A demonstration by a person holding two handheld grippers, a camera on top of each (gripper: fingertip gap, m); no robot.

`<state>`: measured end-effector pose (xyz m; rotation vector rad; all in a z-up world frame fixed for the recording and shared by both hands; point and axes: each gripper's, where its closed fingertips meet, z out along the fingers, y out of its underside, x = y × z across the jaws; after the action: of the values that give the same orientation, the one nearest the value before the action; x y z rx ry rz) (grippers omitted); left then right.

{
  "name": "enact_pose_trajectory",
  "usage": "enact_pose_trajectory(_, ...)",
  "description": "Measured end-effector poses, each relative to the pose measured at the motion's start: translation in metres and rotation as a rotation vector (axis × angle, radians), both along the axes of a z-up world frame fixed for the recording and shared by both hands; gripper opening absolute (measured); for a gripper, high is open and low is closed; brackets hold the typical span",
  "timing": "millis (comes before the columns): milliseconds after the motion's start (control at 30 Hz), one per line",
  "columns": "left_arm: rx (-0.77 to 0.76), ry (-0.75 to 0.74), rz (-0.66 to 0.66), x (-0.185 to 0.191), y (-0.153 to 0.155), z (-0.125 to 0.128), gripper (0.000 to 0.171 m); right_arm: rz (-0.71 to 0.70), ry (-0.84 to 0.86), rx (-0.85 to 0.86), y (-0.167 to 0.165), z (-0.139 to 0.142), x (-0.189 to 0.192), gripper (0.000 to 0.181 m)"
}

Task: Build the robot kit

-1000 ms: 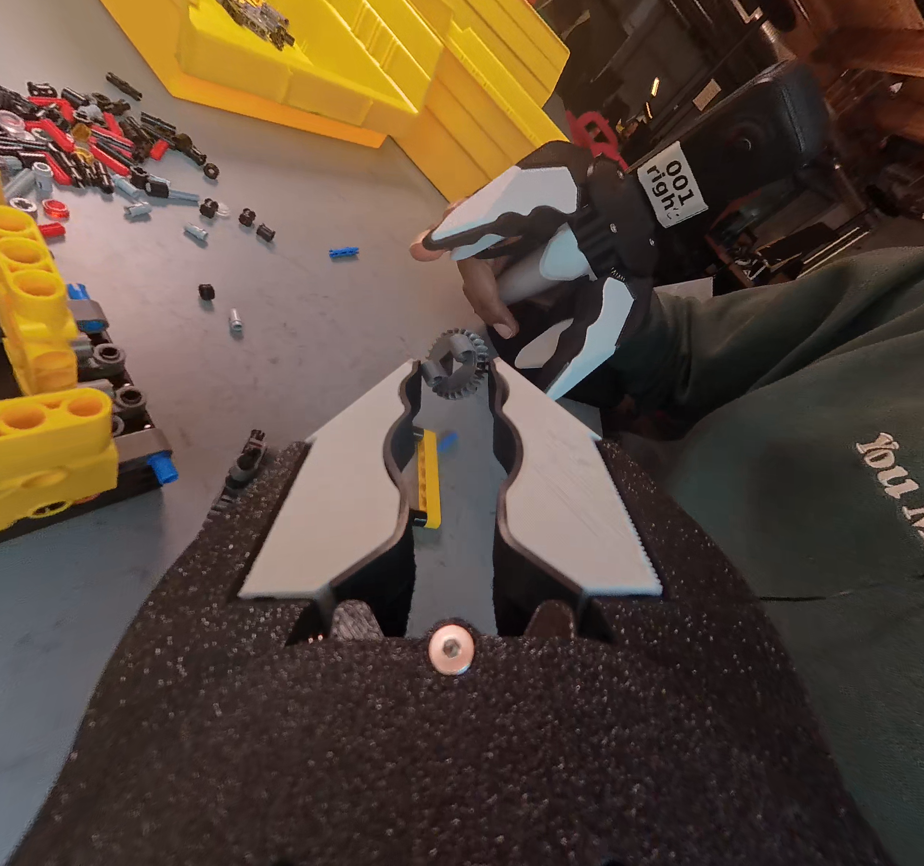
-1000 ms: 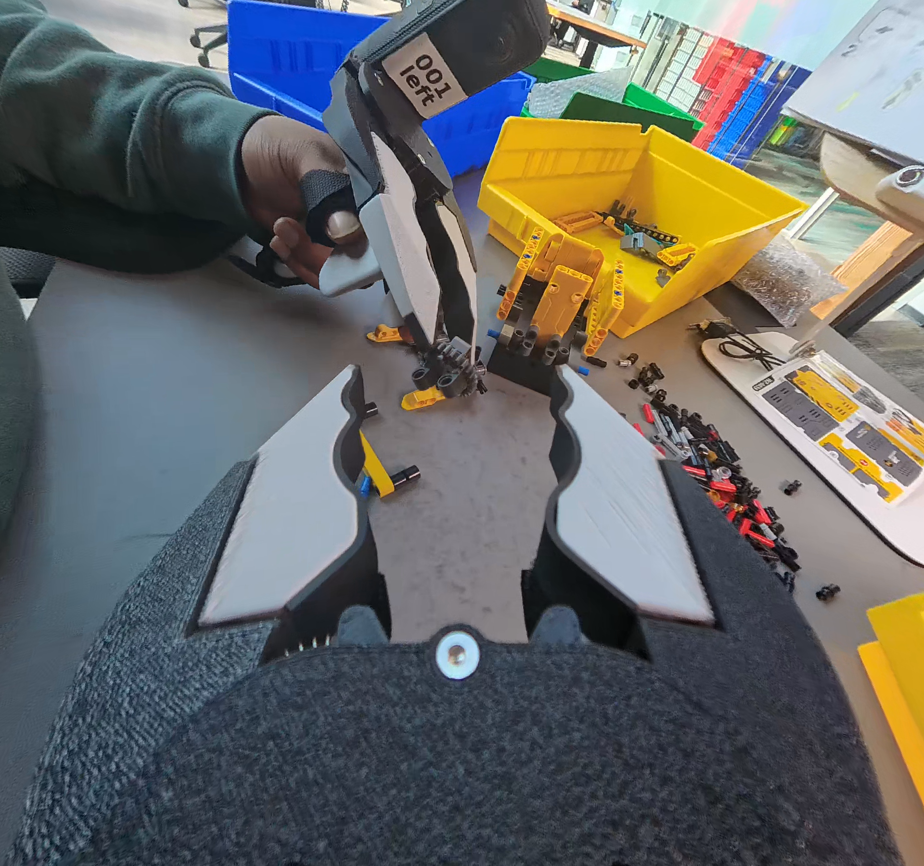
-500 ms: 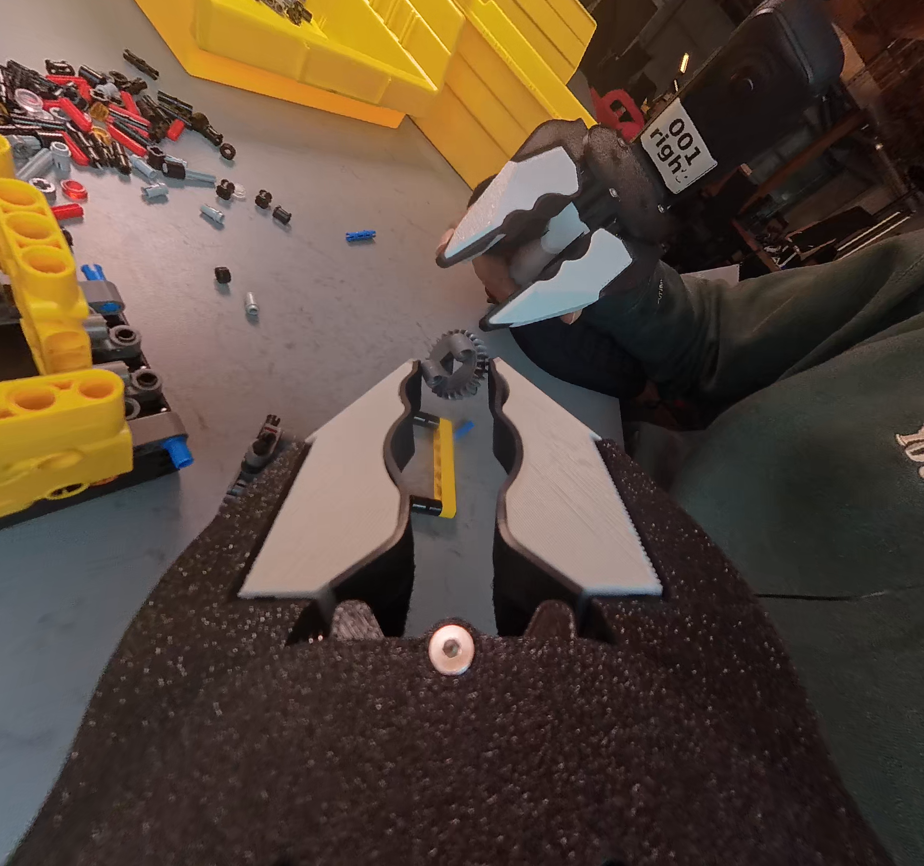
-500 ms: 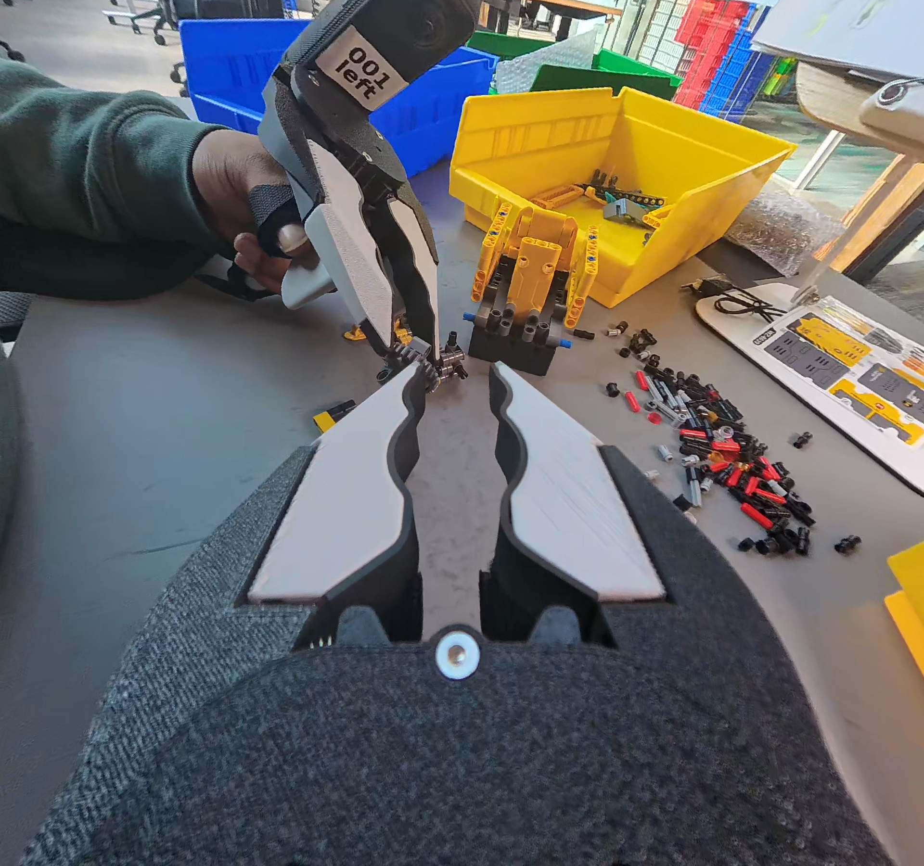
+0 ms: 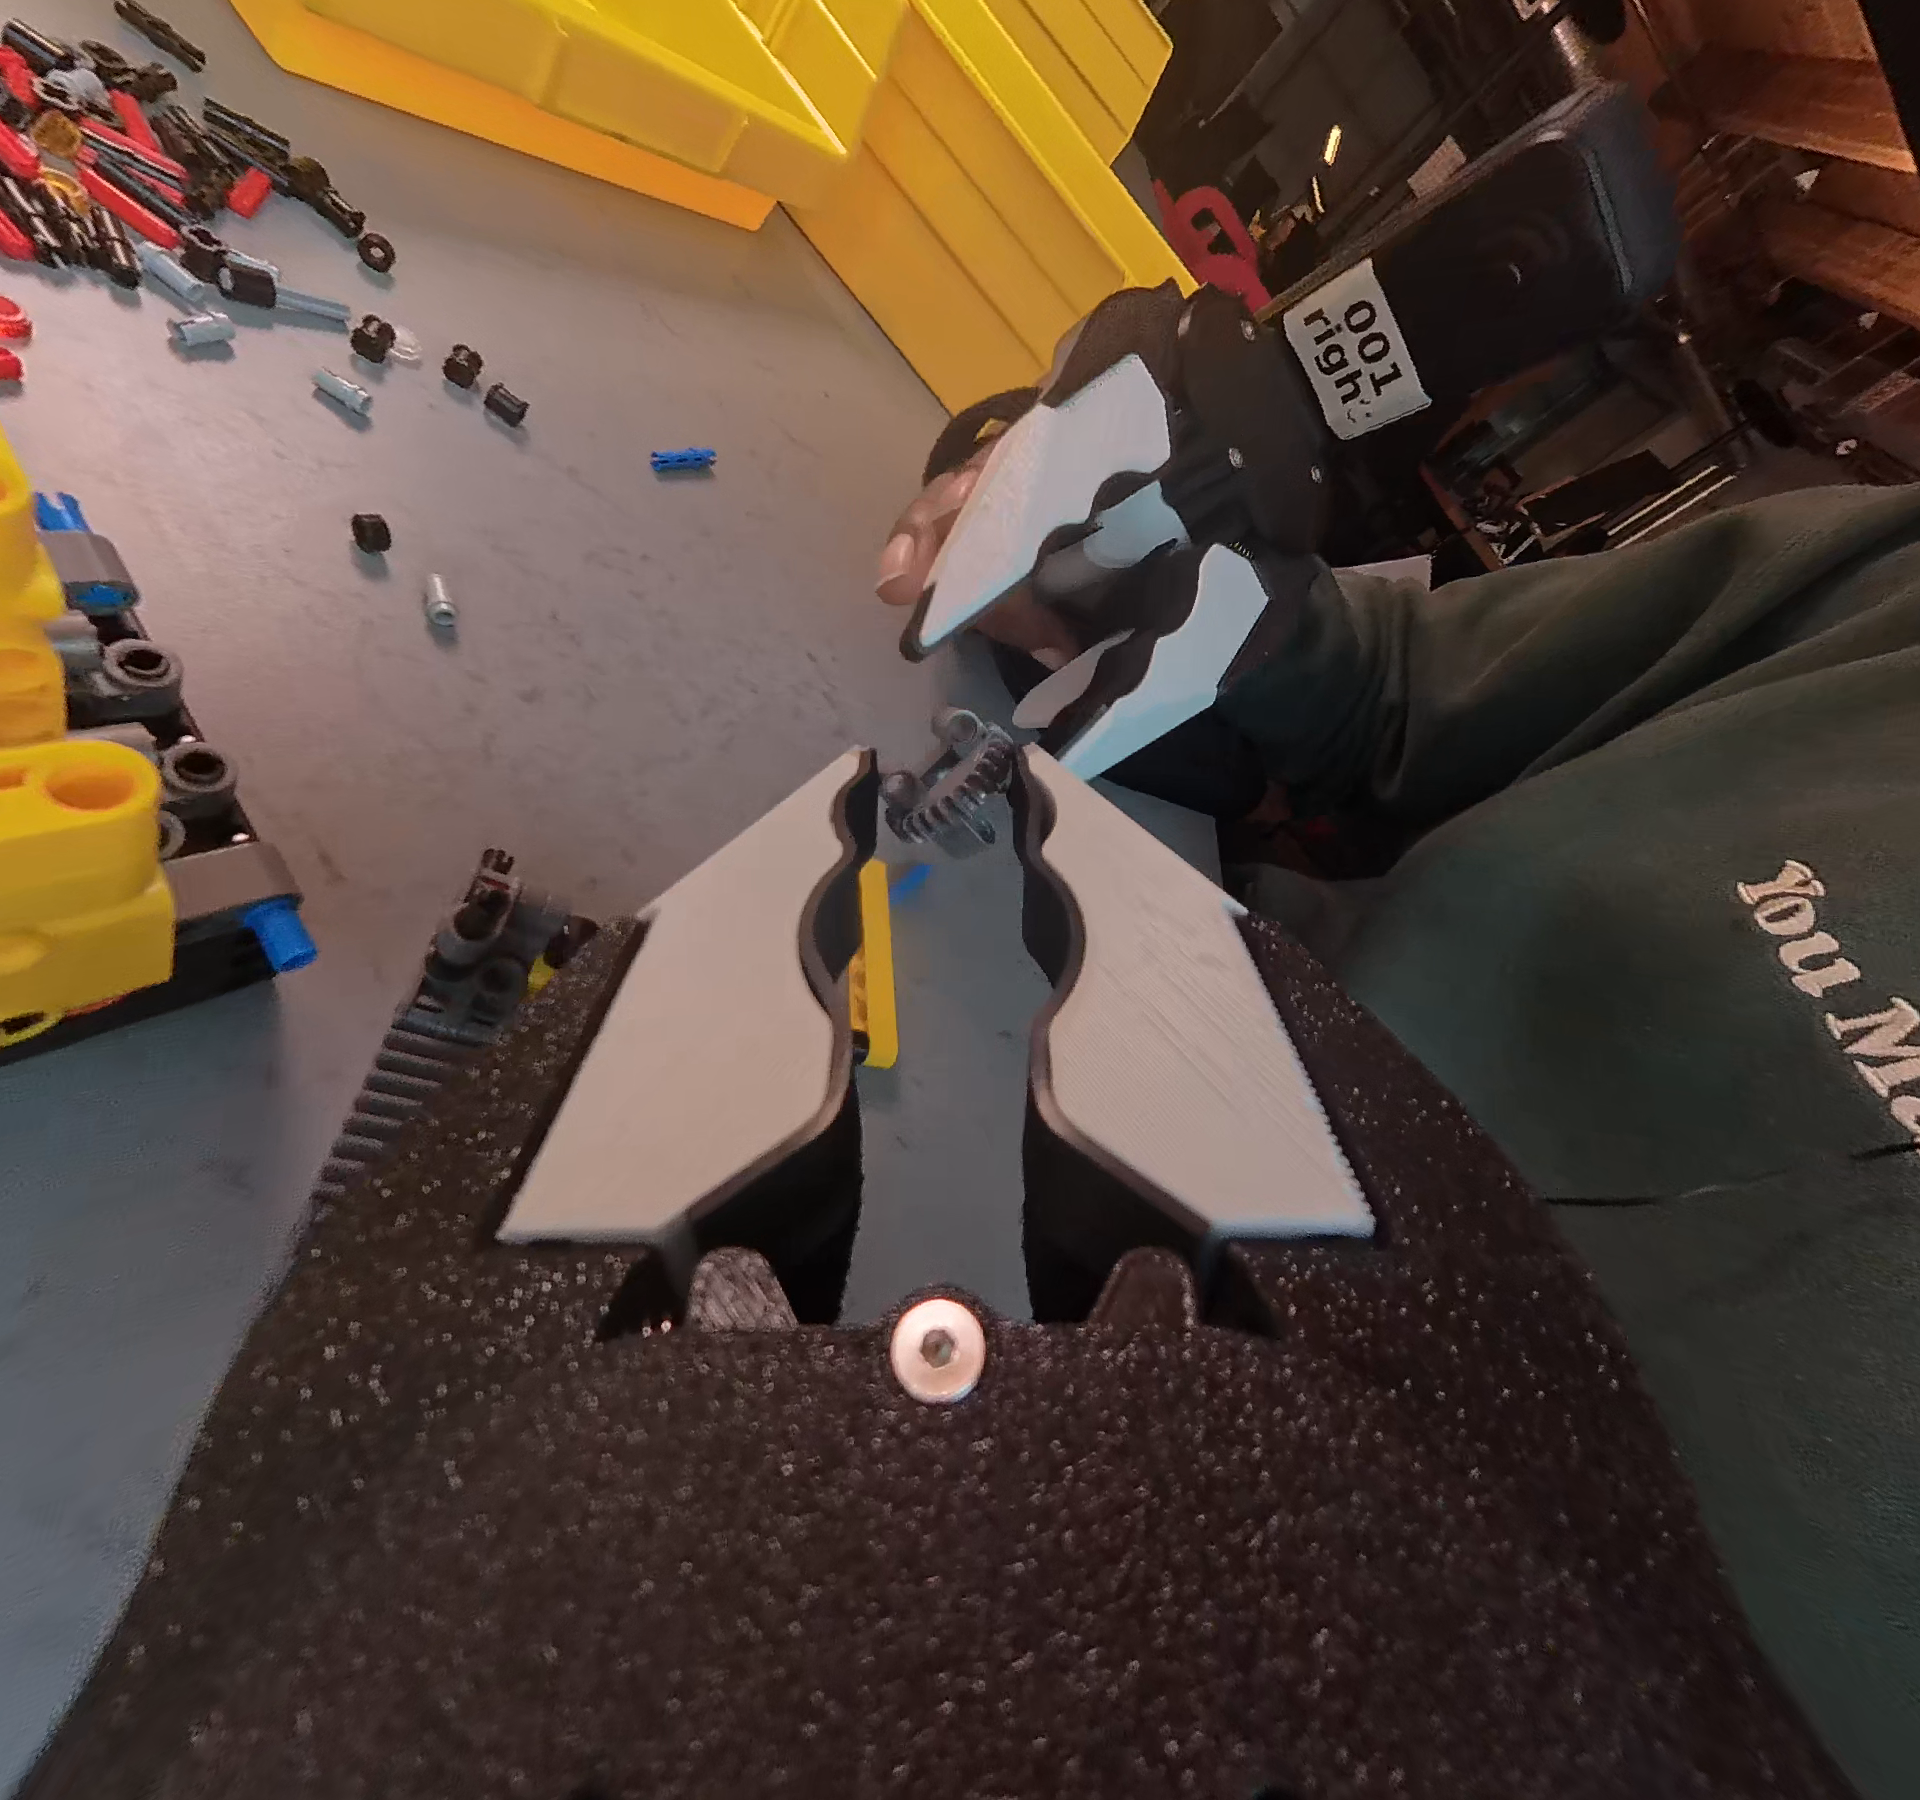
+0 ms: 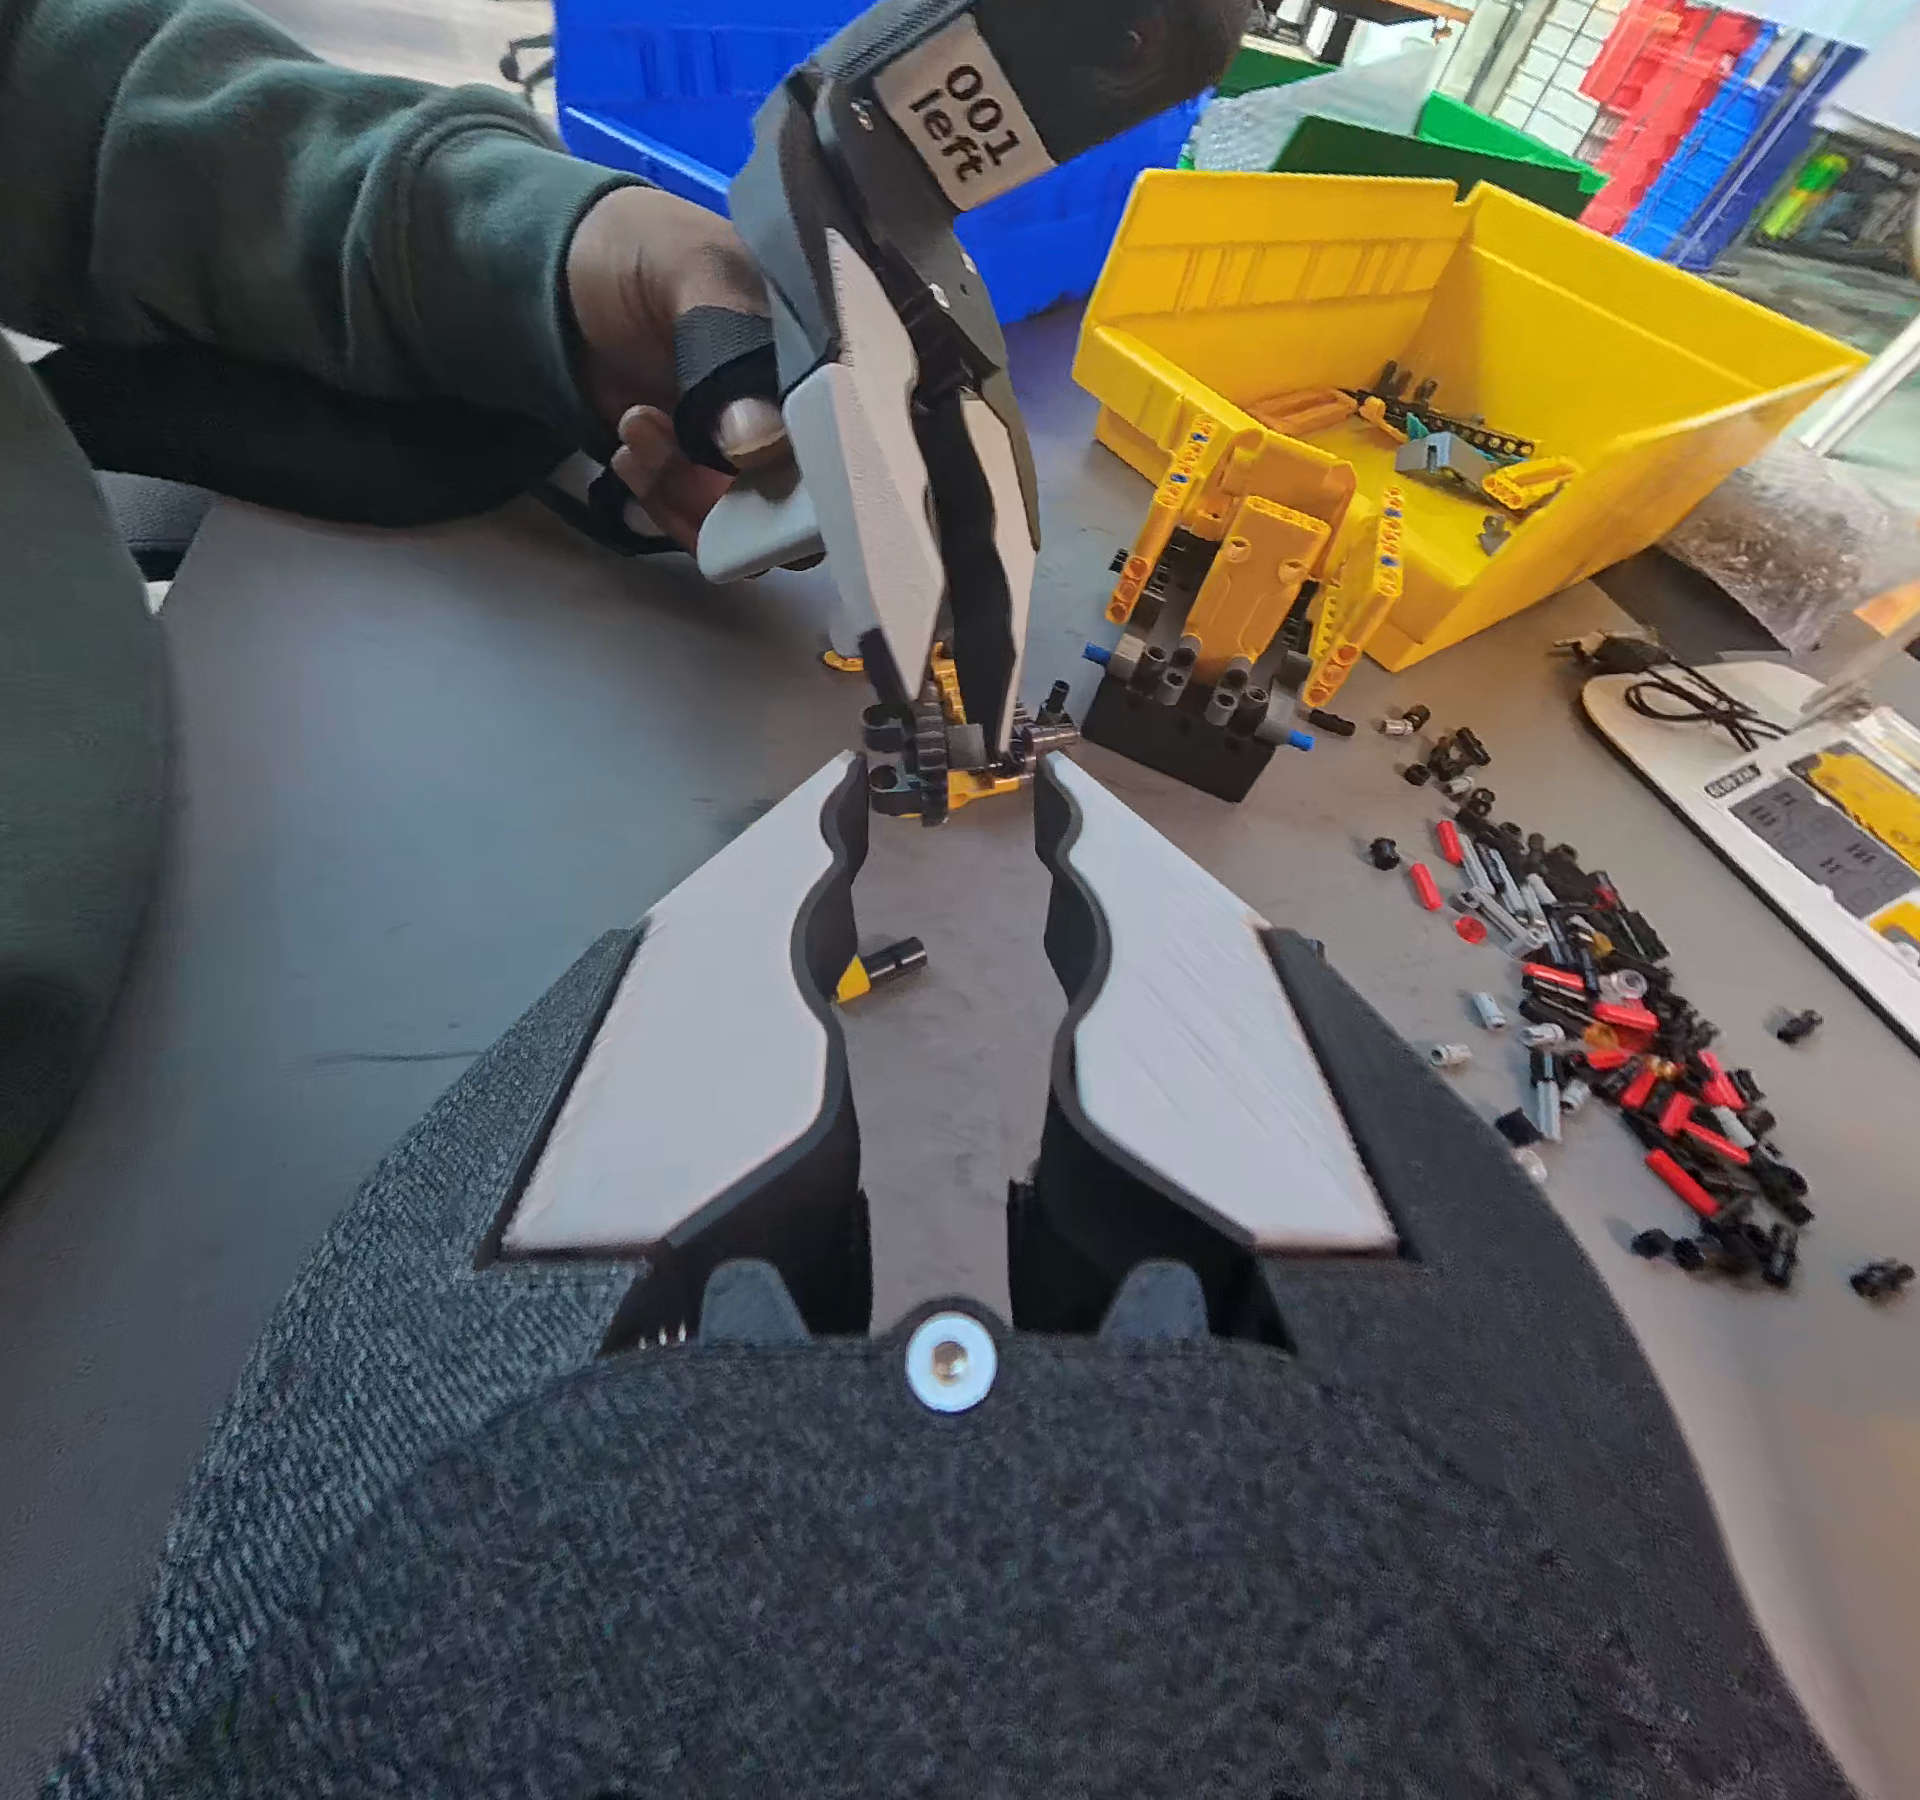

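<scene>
Left wrist view shows our left gripper (image 5: pixel 945 794) clamped on a small dark gear assembly (image 5: pixel 951 800), lifted off the grey table (image 5: pixel 623 670) so it stays reachable. Our right gripper (image 6: pixel 951 784) stands apart, empty, tips flanking that assembly (image 6: pixel 951 763), just before the yellow-and-black brick model (image 6: pixel 1236 607) near the yellow bin (image 6: pixel 1299 316).

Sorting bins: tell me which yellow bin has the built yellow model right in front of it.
The open-fronted yellow bin behind the yellow model, not the flat yellow trays.
</scene>
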<state>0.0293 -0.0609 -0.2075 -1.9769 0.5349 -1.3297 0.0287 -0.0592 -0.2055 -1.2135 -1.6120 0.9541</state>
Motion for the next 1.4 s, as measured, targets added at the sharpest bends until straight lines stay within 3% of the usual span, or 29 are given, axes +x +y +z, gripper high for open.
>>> enact_pose_trajectory(133,-0.004,-0.013,-0.021,0.0,-0.003,0.002,0.023,0.062,-0.016,0.08,-0.013,-0.006,0.0,0.03)
enact_pose_trajectory(167,-0.001,-0.011,-0.022,-0.001,-0.003,0.002,0.013,0.055,-0.028,0.104,-0.012,-0.009,-0.001,0.03)
enact_pose_trajectory(500,0.064,0.035,-0.048,0.002,-0.008,0.003,0.013,0.053,-0.044,0.14,-0.014,-0.014,-0.003,0.018)
enact_pose_trajectory(667,0.158,-0.023,-0.064,-0.005,-0.01,0.023,0.03,-0.002,0.045,0.195,-0.004,0.004,-0.001,0.017)
enact_pose_trajectory(867,0.332,0.079,-0.057,0.0,-0.012,0.024,0.036,-0.034,0.161,0.351,-0.003,0.026,0.002,0.017)
enact_pose_trajectory(1000,0.425,0.116,-0.071,0.004,-0.017,0.029,0.017,-0.032,0.163,0.46,-0.008,0.026,0.0,0.017)
enact_pose_trajectory(1400,0.515,0.221,-0.083,0.002,-0.018,0.023,0.015,-0.005,0.116,0.456,-0.008,0.015,0.001,0.017)
